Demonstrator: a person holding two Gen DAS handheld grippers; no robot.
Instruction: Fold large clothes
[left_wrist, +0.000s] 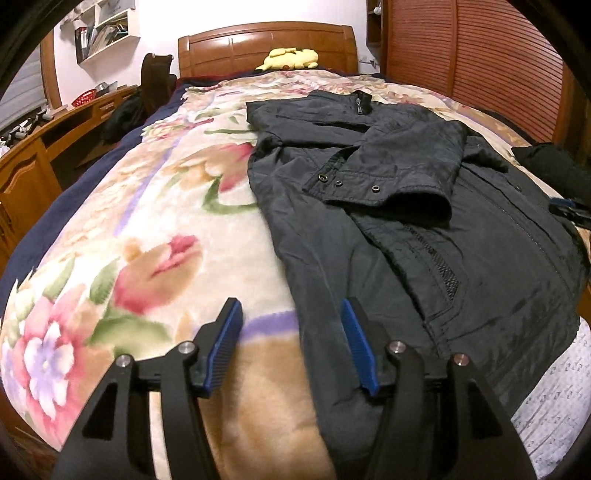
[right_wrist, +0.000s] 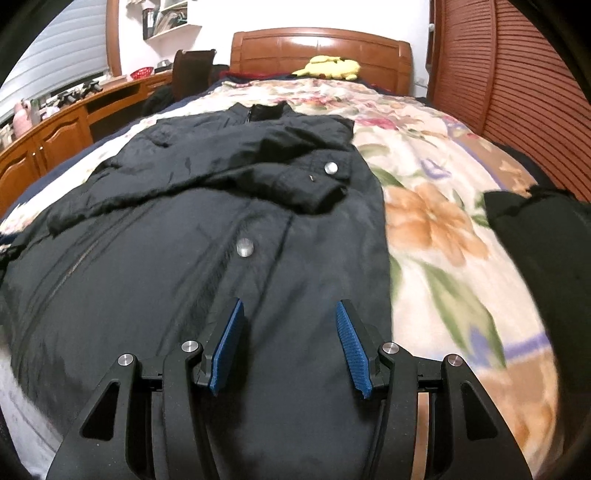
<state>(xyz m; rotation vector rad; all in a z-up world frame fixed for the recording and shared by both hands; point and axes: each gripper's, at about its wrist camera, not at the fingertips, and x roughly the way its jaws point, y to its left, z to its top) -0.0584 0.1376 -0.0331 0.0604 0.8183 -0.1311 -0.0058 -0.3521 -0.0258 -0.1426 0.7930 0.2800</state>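
A: Left wrist view first. One dark padded jacket with a zip collar (left_wrist: 388, 192) lies right of centre on one floral fleece blanket (left_wrist: 155, 206), and one sleeve is folded across its chest with three snaps showing on the cuff. The left gripper (left_wrist: 291, 314) sits bottom centre with its blue-padded fingers (left_wrist: 225, 339) spread, nothing between them; they straddle the jacket's left edge.

B: Around it?

A: One wooden headboard (left_wrist: 266, 44) at top, one yellow plush toy (left_wrist: 291, 59) beneath it, one wooden desk (left_wrist: 44, 140) at left. At the right edge a dark bundle (left_wrist: 550, 166) is cut off; I can't make out what it is.

B: Right wrist view?

A: Same jacket (right_wrist: 177, 236), now filling centre and left, with two silver snaps visible. The right gripper (right_wrist: 290, 314) is bottom centre, its fingers (right_wrist: 351, 347) held apart over the lower front panel, pinching nothing. The blanket (right_wrist: 443, 229) is blurred at right. One dark garment (right_wrist: 543, 251) is cut off at the right edge. The plush toy (right_wrist: 332, 68) lies by the headboard (right_wrist: 321, 48), and the jacket's hem is hidden behind the gripper.
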